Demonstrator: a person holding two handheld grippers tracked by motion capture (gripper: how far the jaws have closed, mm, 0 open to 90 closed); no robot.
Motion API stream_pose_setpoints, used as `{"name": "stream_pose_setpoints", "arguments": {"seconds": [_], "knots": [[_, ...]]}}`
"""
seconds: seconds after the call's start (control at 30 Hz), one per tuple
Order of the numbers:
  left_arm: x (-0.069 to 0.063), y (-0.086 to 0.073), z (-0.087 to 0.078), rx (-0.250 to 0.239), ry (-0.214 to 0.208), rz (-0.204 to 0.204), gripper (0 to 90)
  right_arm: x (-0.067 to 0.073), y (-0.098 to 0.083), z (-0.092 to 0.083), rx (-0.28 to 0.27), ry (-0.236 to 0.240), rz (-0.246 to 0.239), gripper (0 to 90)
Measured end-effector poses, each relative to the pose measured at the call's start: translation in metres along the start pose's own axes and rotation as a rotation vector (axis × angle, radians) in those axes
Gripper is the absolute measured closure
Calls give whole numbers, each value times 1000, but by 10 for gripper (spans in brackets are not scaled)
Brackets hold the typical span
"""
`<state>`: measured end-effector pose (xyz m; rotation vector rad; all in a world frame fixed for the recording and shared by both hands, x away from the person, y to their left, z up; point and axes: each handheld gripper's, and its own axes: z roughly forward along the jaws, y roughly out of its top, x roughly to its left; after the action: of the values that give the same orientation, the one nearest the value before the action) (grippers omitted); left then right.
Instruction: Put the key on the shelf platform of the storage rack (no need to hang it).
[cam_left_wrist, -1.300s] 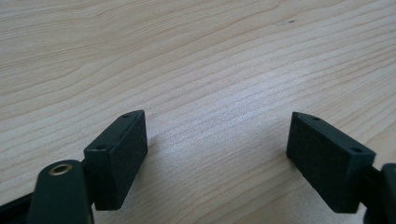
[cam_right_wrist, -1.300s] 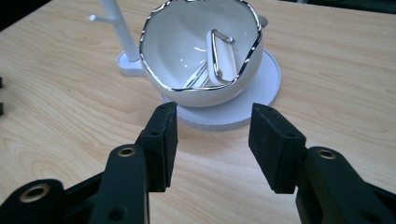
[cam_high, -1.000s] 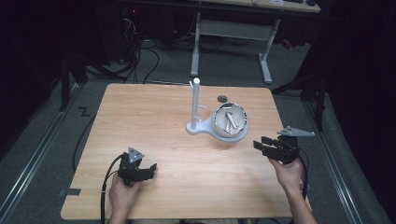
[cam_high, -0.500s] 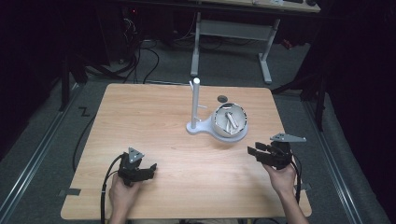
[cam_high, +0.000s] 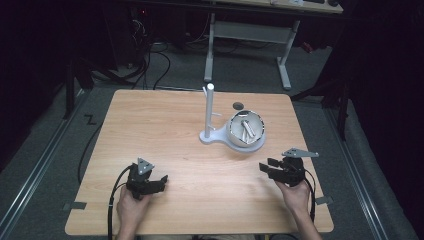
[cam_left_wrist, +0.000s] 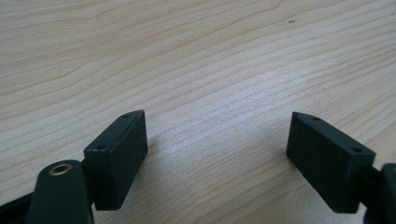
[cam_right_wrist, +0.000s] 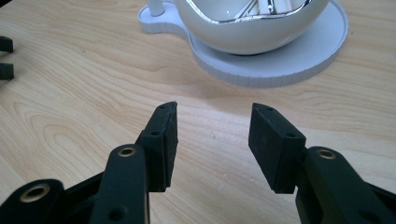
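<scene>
Claws first: the right claw (cam_right_wrist: 212, 135) is narrowly parted and empty, the left claw (cam_left_wrist: 215, 144) wide and empty, both low over the table (cam_high: 165, 130). Just ahead of the right claw sits one bowl (cam_right_wrist: 252, 32) on one white stand (cam_right_wrist: 280, 70) with one post (cam_high: 209, 110) — untouched, with seemingly two pale pieces inside. I judge that any grasp is yet to come.

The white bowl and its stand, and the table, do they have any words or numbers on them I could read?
None: no words, labels or numbers can be read on the white bowl, its white stand, the wooden table, the left gripper or the right gripper.
</scene>
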<state>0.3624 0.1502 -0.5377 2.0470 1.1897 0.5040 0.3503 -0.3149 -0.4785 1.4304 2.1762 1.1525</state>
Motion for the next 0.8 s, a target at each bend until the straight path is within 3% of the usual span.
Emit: {"name": "stream_pose_setpoints", "arguments": {"seconds": [0.8], "knots": [[0, 0, 0, 0, 0, 0, 208, 14, -22, 31, 34, -17, -50, 526]]}}
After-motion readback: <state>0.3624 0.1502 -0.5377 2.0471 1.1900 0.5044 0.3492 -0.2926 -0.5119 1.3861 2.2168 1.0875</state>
